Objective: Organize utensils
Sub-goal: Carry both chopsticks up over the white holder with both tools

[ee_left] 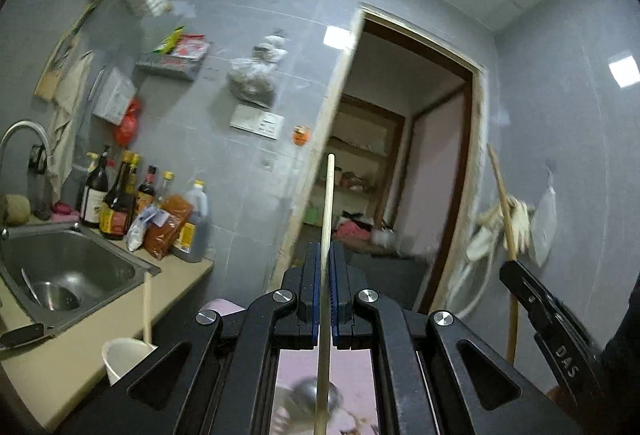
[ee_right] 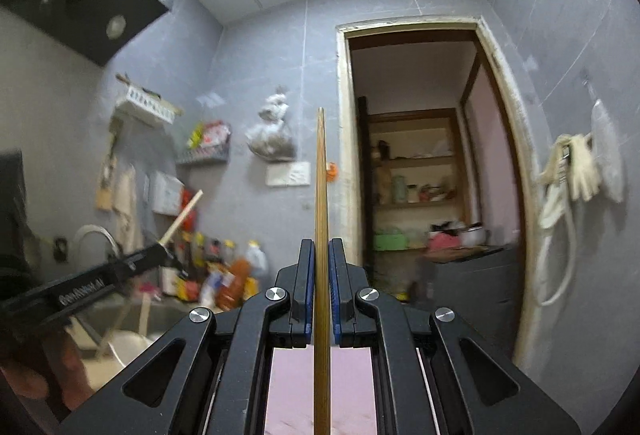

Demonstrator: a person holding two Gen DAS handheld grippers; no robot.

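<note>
Pale wooden chopstick [ee_left: 329, 203] sat clamped in left tongs [ee_left: 329, 255]; darker brown chopstick [ee_right: 321, 175] clamped in right tongs [ee_right: 321, 255], both sticking out beyond fingertips.

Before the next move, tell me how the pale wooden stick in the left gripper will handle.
The pale wooden stick looks straight, so probably stiff. Thin, hence likely light. The left gripper pinches it far below its tip, so it may pivot or slip.

Open air lies ahead toward the doorway [ee_left: 400, 155]. Along the tabletop's [ee_left: 80, 355] back edge, bottles [ee_left: 116, 203] and packets crowd the corner beside the sink [ee_left: 68, 275]; a white cup [ee_left: 124, 357] stands at its front edge. A broom handle [ee_left: 506, 235] leans by the right wall.
</note>
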